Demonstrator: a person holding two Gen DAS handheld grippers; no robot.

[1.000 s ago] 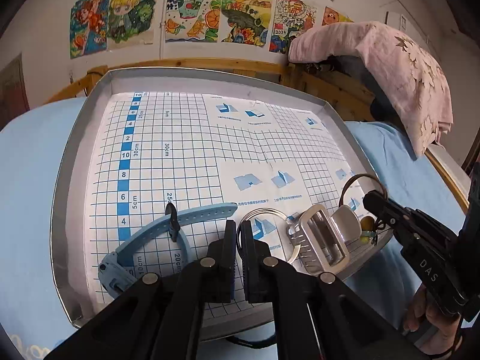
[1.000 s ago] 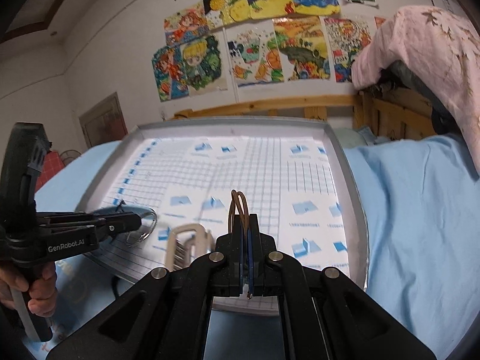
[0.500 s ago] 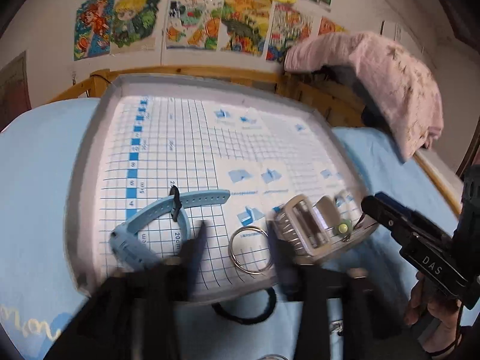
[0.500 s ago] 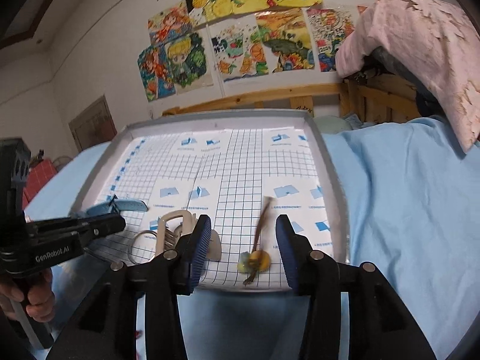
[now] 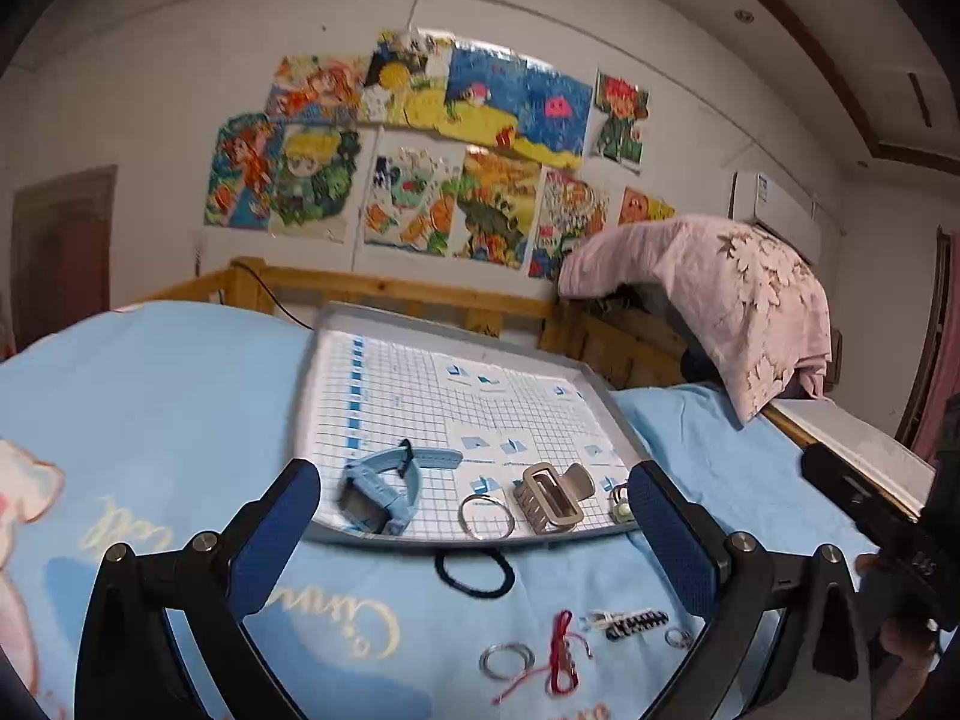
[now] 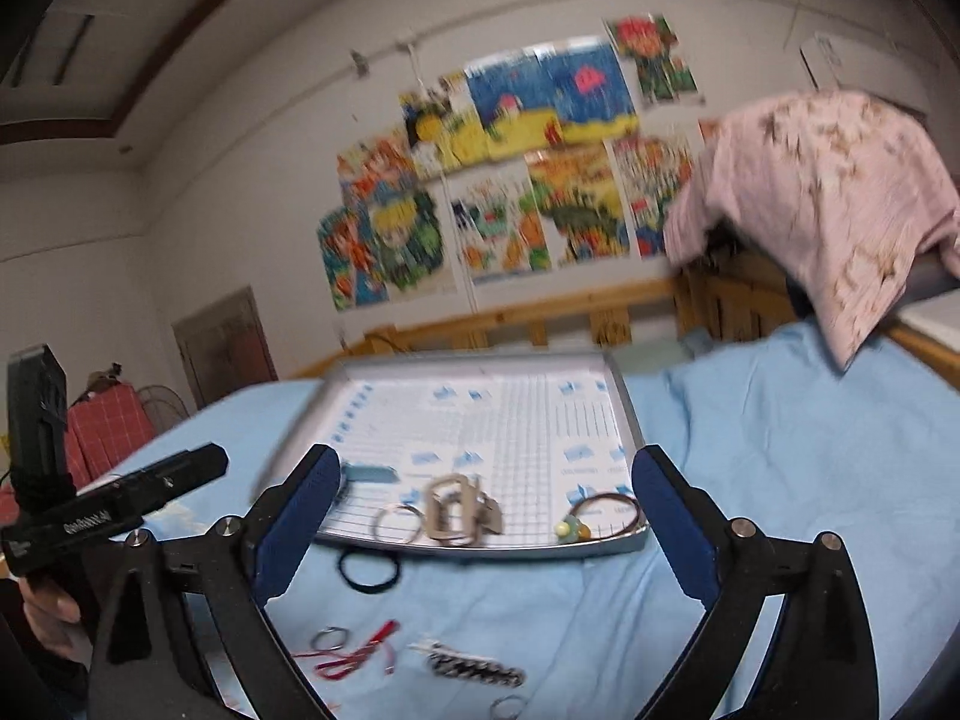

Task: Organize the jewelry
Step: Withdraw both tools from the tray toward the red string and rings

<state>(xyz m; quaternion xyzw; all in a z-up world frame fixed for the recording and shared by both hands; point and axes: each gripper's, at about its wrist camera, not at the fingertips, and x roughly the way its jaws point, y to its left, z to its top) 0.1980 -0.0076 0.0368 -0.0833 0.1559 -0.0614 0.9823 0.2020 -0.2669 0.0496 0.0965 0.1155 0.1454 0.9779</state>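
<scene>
A grey tray (image 5: 312, 372) with a grid sheet lies on the blue bed. Along its near edge sit a blue watch (image 5: 384, 489), a silver ring (image 5: 486, 517), a beige claw clip (image 5: 549, 495) and a brown hair tie with a green-yellow charm (image 6: 591, 513). On the sheet in front of the tray lie a black hair tie (image 5: 474, 573), a silver ring (image 5: 507, 660), a red string bracelet (image 5: 558, 657), a black-and-white hair clip (image 5: 630, 621) and a small ring (image 5: 678, 637). My left gripper (image 5: 474, 534) and right gripper (image 6: 480, 531) are both wide open and empty, held back from the tray.
The bed has a wooden rail (image 5: 390, 291) behind the tray. A pink blanket (image 5: 720, 294) hangs at the right. The other hand-held gripper shows at the right edge of the left wrist view (image 5: 870, 516) and at the left in the right wrist view (image 6: 120, 510).
Both grippers opened and pulled back from the tray. The left let go of the silver ring and the right let go of the brown hair tie, which now lies on the tray.
</scene>
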